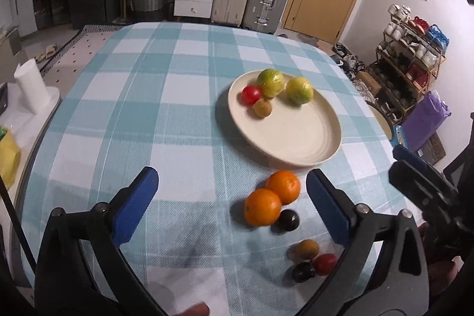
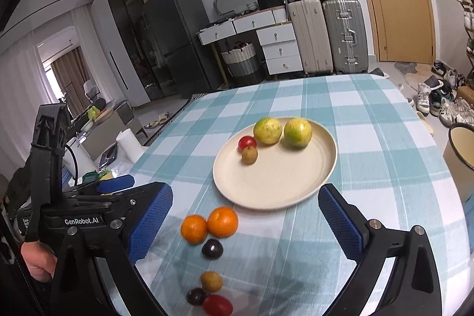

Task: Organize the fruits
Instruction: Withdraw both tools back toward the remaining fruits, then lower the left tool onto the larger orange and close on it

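Observation:
A cream plate (image 1: 296, 144) (image 2: 275, 185) on the checked cloth holds two yellow-green citrus fruits (image 1: 270, 82), a red tomato (image 1: 251, 94) and a small brown fruit (image 1: 262, 107). Nearer me on the cloth lie two oranges (image 1: 262, 206) (image 2: 222, 221), a dark plum (image 1: 288, 219) (image 2: 212, 248), and a cluster of a brown fruit (image 2: 211, 281), a dark one (image 2: 195, 296) and a red one (image 2: 217, 304). My left gripper (image 1: 232, 179) hovers open over the oranges. My right gripper (image 2: 246, 194) stands open above the plate's near rim, nothing between its fingers.
The table (image 1: 148, 96) has a rounded far edge. A white paper roll (image 1: 29, 88) stands off its left side and a cream bucket (image 2: 462, 144) off its right. Suitcases (image 2: 326, 34), drawers and a shoe rack (image 1: 408, 67) fill the room behind.

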Demonstrator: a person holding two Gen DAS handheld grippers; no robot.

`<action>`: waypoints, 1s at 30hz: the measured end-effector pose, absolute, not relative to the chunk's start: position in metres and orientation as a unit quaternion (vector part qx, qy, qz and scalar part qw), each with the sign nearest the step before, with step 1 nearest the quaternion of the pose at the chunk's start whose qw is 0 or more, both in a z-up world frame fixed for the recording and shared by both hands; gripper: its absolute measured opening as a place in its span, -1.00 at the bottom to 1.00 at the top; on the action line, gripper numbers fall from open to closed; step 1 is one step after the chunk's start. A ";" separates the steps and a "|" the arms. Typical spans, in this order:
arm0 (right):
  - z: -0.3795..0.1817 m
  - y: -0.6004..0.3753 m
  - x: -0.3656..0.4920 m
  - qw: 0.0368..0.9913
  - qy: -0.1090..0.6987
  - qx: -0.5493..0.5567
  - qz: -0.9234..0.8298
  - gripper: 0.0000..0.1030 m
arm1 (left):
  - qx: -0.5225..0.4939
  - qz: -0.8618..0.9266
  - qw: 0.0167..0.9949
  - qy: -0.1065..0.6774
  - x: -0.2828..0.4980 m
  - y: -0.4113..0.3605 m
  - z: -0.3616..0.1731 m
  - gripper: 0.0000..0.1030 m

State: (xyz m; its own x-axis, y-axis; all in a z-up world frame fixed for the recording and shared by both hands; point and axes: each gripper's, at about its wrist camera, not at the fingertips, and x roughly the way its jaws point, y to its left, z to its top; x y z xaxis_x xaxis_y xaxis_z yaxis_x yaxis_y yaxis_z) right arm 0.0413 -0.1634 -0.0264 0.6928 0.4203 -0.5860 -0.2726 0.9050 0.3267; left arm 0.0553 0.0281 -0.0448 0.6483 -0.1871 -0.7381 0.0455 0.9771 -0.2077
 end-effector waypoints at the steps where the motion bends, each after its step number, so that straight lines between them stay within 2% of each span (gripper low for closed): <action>1: -0.028 -0.164 0.039 0.913 0.345 0.111 0.189 0.96 | -0.088 -0.064 0.902 0.417 0.054 0.029 -0.047 0.93; 17: -0.052 -0.168 0.039 0.898 0.376 0.122 0.193 0.96 | -0.088 -0.108 0.865 0.481 0.064 0.015 -0.097 0.98; 30: -0.068 -0.172 0.050 0.889 0.396 0.132 0.188 0.96 | -0.084 -0.123 0.856 0.495 0.080 0.010 -0.110 0.97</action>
